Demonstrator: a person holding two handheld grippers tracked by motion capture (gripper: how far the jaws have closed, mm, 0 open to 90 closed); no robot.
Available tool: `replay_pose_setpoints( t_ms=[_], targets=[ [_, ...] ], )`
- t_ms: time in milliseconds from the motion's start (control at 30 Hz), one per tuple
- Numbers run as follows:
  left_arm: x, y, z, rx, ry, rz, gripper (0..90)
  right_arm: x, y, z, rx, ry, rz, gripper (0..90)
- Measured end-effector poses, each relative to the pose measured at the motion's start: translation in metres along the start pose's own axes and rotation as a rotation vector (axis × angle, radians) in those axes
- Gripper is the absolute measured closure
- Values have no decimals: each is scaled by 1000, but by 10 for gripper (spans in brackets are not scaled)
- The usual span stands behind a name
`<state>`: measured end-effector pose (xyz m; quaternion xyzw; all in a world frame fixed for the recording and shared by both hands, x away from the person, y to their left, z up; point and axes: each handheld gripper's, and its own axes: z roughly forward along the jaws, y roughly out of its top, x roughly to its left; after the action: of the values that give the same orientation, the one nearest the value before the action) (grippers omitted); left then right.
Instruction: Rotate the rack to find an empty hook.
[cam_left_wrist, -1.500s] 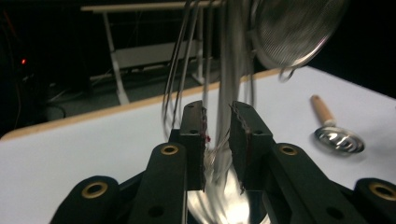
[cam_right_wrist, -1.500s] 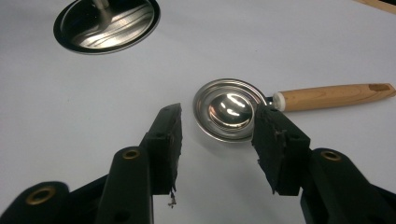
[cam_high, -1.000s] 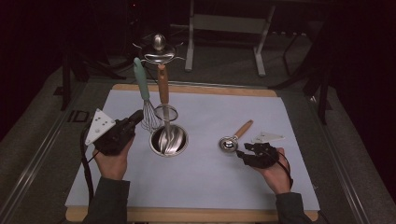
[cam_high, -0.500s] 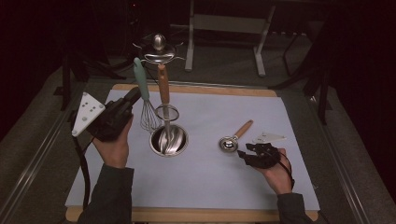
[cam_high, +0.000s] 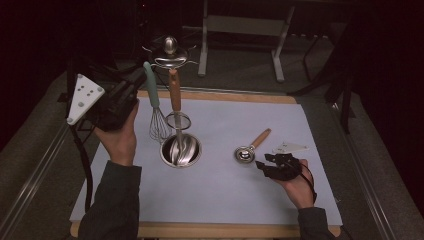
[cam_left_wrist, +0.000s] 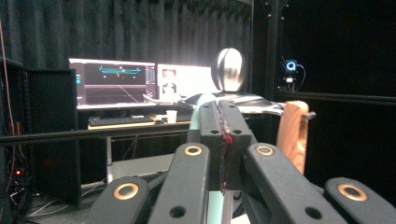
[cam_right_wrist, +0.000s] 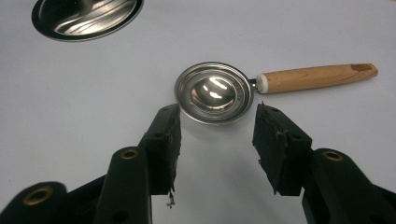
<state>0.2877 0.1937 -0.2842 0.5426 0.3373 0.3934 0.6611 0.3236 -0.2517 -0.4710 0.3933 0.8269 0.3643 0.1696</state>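
- High view, nearest: right gripper sits low on the white mat, jaws spread, nothing between them.
- Measuring spoon lies flat just ahead of those jaws, not touched; bowl toward the gripper, wooden handle angled away.
- Mid-table: round steel base of the utensil stand.
- Left gripper is raised beside the stand, jaws clamped on the whisk by its mint handle, near the top.
- Whisk wires hang clear above the mat, next to the wooden-handled utensil.
- Farthest: stand's top knob.

High view overhead, gripper views close
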Motion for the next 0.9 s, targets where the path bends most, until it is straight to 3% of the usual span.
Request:
replay_pose_setpoints(
  t_ms=[467,900],
  targets=[
    [1,4,4,16,10,21,897,0,-2,3,8,4,1,516],
    [10,6,9,38,46,35,897,-2,-2,2,6,2,10,516]
  ],
)
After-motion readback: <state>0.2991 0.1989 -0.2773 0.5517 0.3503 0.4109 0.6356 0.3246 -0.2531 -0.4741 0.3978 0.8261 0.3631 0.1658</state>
